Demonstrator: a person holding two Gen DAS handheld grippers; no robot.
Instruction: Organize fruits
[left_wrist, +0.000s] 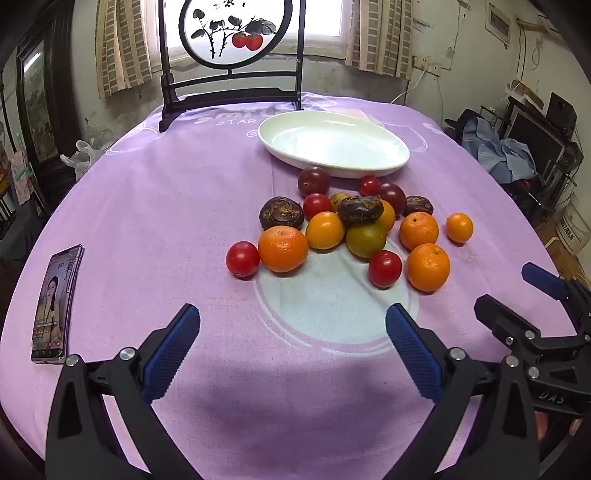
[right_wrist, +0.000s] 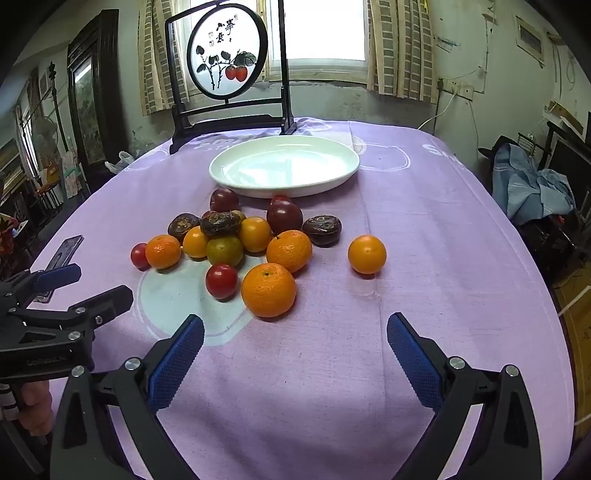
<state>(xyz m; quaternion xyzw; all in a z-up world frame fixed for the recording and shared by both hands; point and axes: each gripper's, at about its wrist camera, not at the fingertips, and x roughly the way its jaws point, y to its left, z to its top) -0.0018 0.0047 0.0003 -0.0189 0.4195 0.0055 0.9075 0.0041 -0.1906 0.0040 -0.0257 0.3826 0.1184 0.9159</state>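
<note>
A pile of fruit lies on the purple tablecloth: several oranges (left_wrist: 282, 249) (right_wrist: 268, 290), red tomatoes (left_wrist: 242, 258) (right_wrist: 221, 281), dark plums (left_wrist: 313, 180) (right_wrist: 284, 217) and wrinkled brown fruits (left_wrist: 281, 212) (right_wrist: 322, 229). One small orange (right_wrist: 366, 254) lies apart to the right. An empty white oval plate (left_wrist: 332, 144) (right_wrist: 284, 166) stands behind the pile. My left gripper (left_wrist: 293, 328) is open and empty, short of the pile. My right gripper (right_wrist: 295, 332) is open and empty, just short of the nearest orange. Each gripper shows in the other's view (left_wrist: 517, 295) (right_wrist: 88, 284).
A phone (left_wrist: 55, 302) (right_wrist: 64, 253) lies on the cloth at the left. A black-framed round painted screen (left_wrist: 232, 48) (right_wrist: 229, 74) stands at the table's far edge behind the plate. Clutter and blue cloth (right_wrist: 532, 184) lie beyond the table on the right.
</note>
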